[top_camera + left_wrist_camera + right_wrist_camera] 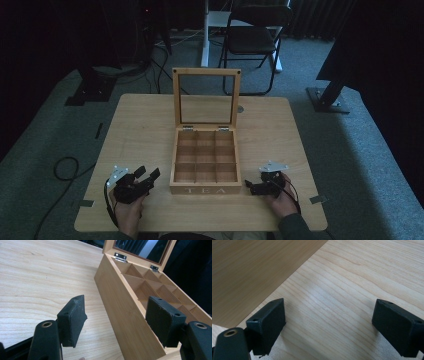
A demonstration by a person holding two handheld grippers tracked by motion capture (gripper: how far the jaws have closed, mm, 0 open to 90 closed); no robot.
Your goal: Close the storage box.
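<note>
Tea box [205, 162] sits in the middle of the counter [140, 125], square to the person, its front wall lettered TEA facing the near edge and its glass-paned lid [206, 97] standing upright on the two hinges at the back. The nine compartments inside look empty. The box lies between the two tools: the left tool [148, 174] rests on the counter just off the box's front left corner, the right tool [248, 185] just off its front right corner, each held low in a hand near the counter's near edge. Neither touches the wood of the box, and both look about equally near, so either hand could go first.

In the left gripper view the left tool [116, 320] points along the box's left wall [125, 312], which runs away toward the hinges; one pad [72, 320] stands over bare counter and the other [163, 320] hangs in front of the box's rim, with the wall passing between them. Its jaws are spread wide and hold nothing.

In the right gripper view the right tool [337, 327] faces bare counter, with the box's darker side wall [249, 270] rising at the upper left. Its jaws are likewise wide apart and empty.

The lid is the part most likely to matter next: it rises from the far edge of the box, well beyond both tools, so a reach to it must pass forward alongside or over the open compartments.
</note>
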